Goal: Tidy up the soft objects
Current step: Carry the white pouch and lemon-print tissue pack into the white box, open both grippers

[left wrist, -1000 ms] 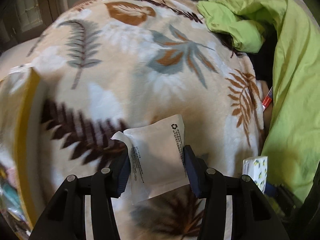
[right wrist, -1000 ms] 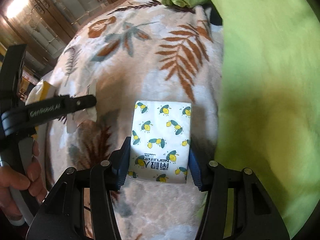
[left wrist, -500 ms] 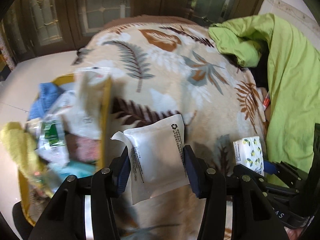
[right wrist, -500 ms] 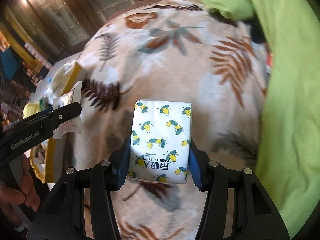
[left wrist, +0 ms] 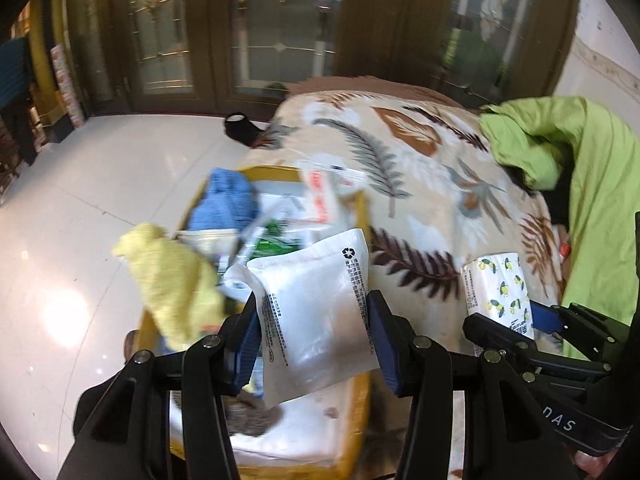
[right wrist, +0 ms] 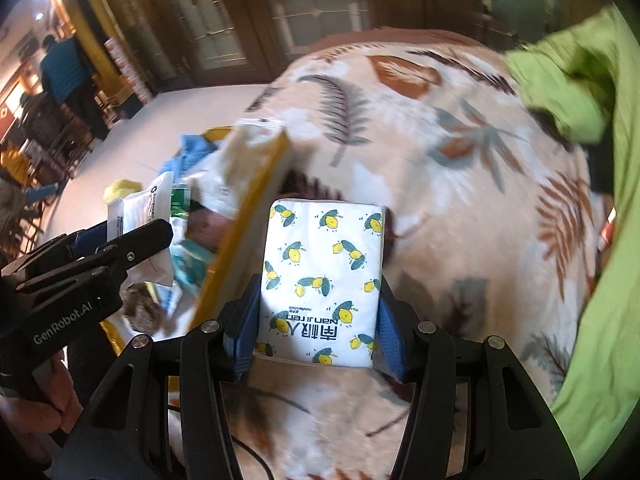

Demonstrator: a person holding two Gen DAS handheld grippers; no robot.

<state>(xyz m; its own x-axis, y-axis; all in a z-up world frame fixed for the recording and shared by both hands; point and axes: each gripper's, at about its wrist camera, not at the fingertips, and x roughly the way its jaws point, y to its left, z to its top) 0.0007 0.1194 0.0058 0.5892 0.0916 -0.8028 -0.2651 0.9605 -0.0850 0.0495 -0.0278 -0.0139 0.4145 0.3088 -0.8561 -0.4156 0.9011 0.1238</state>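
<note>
Blurring the yellow bin [left wrist: 362, 216] – its heaped contents barely readable.

You get dim, warm indoor light, with glare on the pale floor tiles [left wrist: 64, 312]. The yellow bin [right wrist: 244, 220] smears with motion blur (fisheye bending darkens every corner).
</note>
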